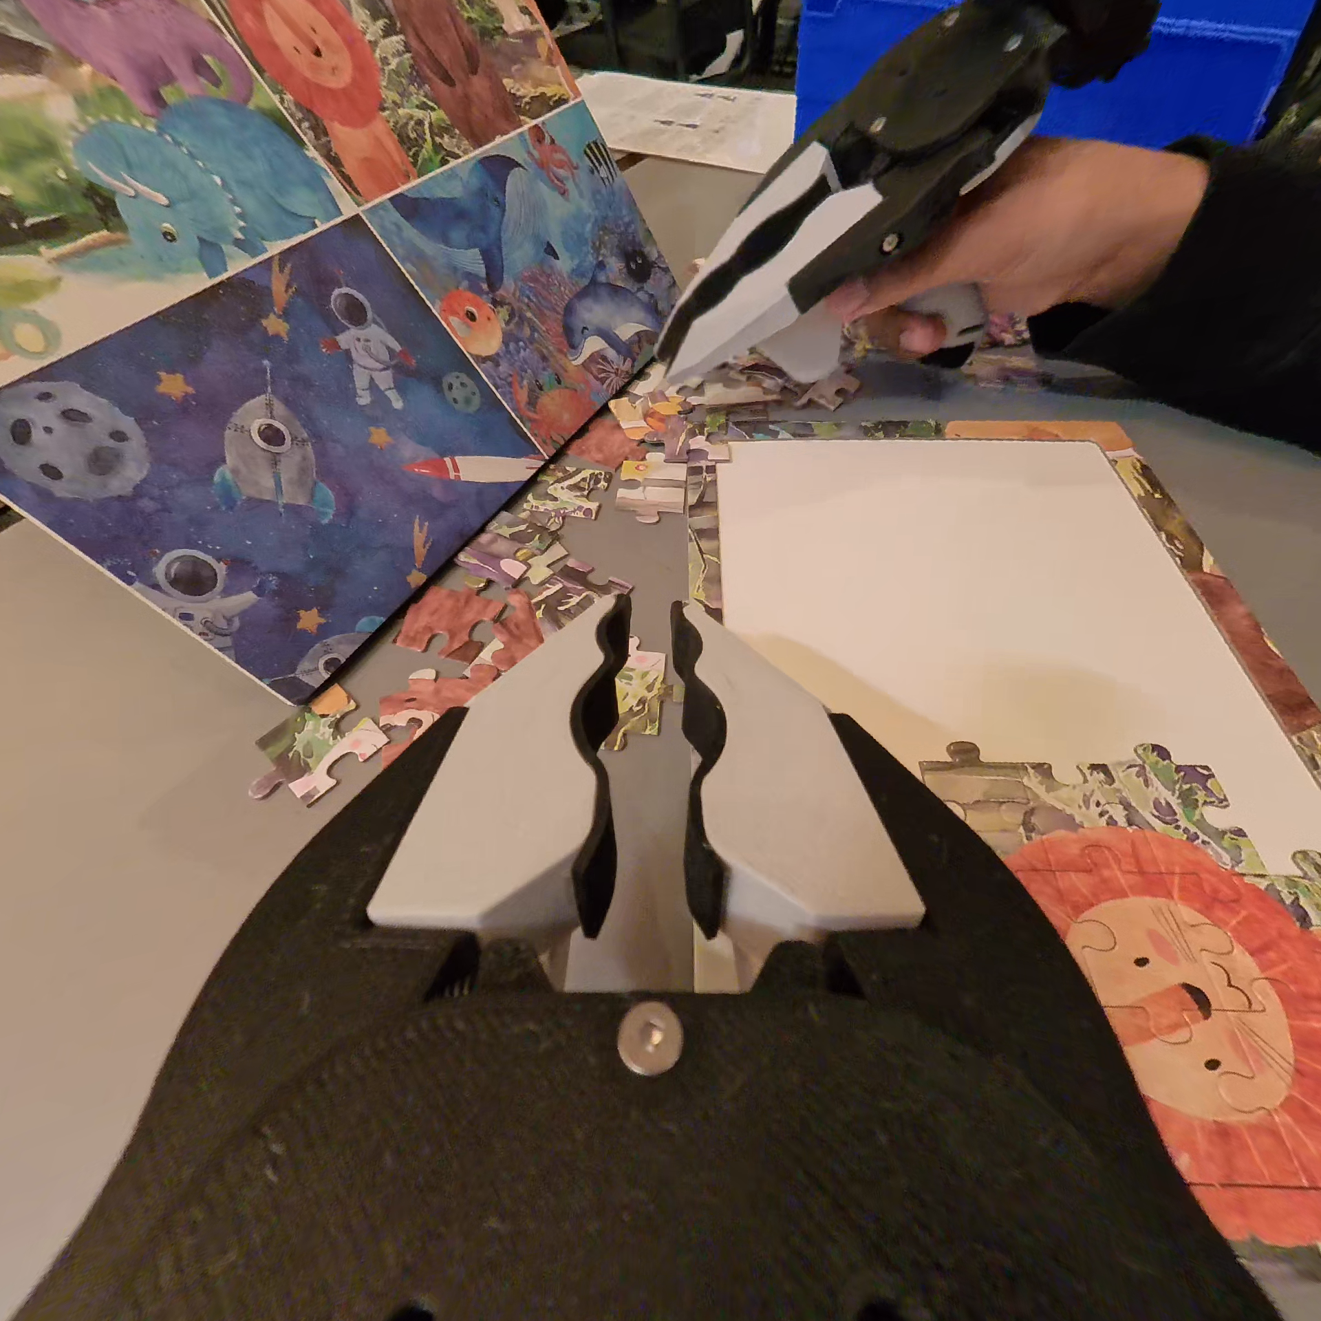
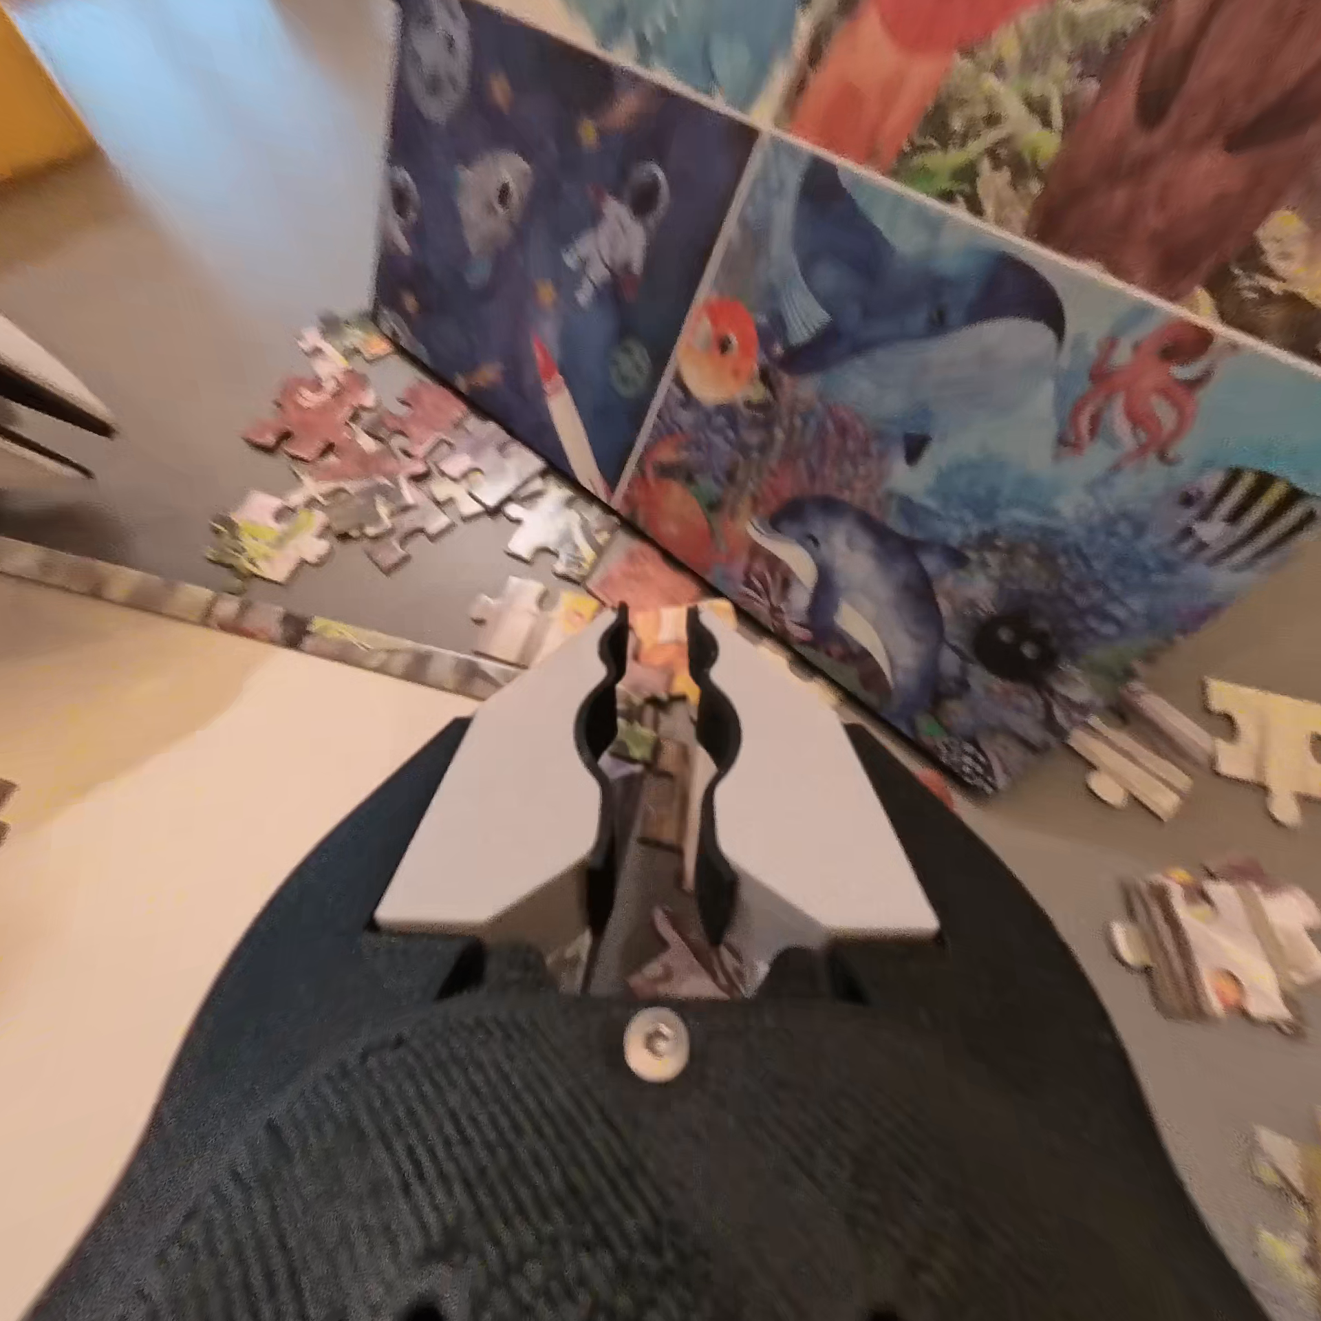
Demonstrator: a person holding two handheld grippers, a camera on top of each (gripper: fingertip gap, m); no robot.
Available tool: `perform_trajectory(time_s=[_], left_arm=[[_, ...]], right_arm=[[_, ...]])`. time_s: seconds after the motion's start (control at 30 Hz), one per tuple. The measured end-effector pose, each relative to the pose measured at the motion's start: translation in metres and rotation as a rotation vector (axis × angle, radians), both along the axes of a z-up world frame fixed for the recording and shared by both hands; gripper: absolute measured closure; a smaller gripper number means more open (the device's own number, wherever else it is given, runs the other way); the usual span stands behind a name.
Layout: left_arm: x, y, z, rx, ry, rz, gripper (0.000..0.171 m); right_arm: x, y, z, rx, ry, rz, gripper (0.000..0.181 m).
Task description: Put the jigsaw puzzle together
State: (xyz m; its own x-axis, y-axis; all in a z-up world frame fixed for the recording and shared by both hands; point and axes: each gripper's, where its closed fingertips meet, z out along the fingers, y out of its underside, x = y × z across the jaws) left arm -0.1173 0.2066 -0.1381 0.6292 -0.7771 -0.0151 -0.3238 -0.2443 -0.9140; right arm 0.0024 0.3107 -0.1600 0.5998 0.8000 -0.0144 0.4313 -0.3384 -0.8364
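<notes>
The puzzle tray (image 1: 965,607) lies on the grey table, with a white inside, a pictured rim, and a finished orange lion section (image 1: 1179,1001) at its near corner. Loose pieces (image 1: 457,622) lie between the tray and the propped picture box (image 1: 250,429). My left gripper (image 1: 650,615) is low over the table with its pads apart. A green and pink piece (image 1: 640,697) lies flat between them, not clamped. My right gripper (image 1: 668,368) points down into the far pile of pieces. In the blurred right wrist view its pads (image 2: 657,618) stand narrowly apart over orange and yellow pieces (image 2: 661,647).
A person's hand (image 1: 1036,236) holds the right gripper. A blue crate (image 1: 1072,71) and a printed sheet (image 1: 686,114) sit at the far end of the table. More loose pieces (image 2: 1215,951) lie to the right of the right gripper, near the box (image 2: 929,429). The left gripper's tips are roughly 15 cm from the right gripper's. To the finished orange lion section (image 1: 1179,1001): left tips about 15 cm, right tips about 30 cm.
</notes>
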Motion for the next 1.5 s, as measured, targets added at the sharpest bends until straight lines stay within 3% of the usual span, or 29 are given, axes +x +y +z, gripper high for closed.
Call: perform_trajectory(time_s=[0.23, 0.33, 0.47, 0.6, 0.67, 0.87, 1.03, 1.5], left_arm=[[0.001, 0.0, -0.002, -0.002, 0.013, -0.002, 0.162], [0.001, 0.0, -0.003, -0.005, 0.018, -0.003, 0.162], [0.001, 0.0, -0.002, -0.004, 0.014, -0.002, 0.163], [0.001, 0.0, -0.003, -0.005, 0.016, -0.002, 0.163], [0.001, 0.0, -0.002, -0.002, 0.018, -0.003, 0.163], [0.002, 0.0, -0.003, 0.002, 0.026, -0.005, 0.163], [0.002, -0.001, -0.003, 0.006, 0.031, -0.007, 0.162], [0.005, -0.003, -0.006, 0.031, 0.077, -0.017, 0.162]], right_arm=[[-0.032, 0.01, -0.007, -0.053, 0.02, 0.012, 0.157], [-0.03, 0.006, -0.026, -0.104, -0.071, 0.021, 0.157], [-0.012, 0.001, -0.03, -0.121, -0.163, 0.015, 0.177], [0.0, -0.006, -0.031, -0.206, -0.143, 0.023, 0.181], [0.003, -0.005, -0.03, -0.198, -0.141, 0.015, 0.17], [-0.016, 0.006, -0.015, -0.066, -0.05, 0.007, 0.163], [-0.021, 0.012, -0.026, -0.041, -0.108, -0.014, 0.157], [-0.002, -0.002, -0.03, -0.127, -0.132, -0.016, 0.178]])
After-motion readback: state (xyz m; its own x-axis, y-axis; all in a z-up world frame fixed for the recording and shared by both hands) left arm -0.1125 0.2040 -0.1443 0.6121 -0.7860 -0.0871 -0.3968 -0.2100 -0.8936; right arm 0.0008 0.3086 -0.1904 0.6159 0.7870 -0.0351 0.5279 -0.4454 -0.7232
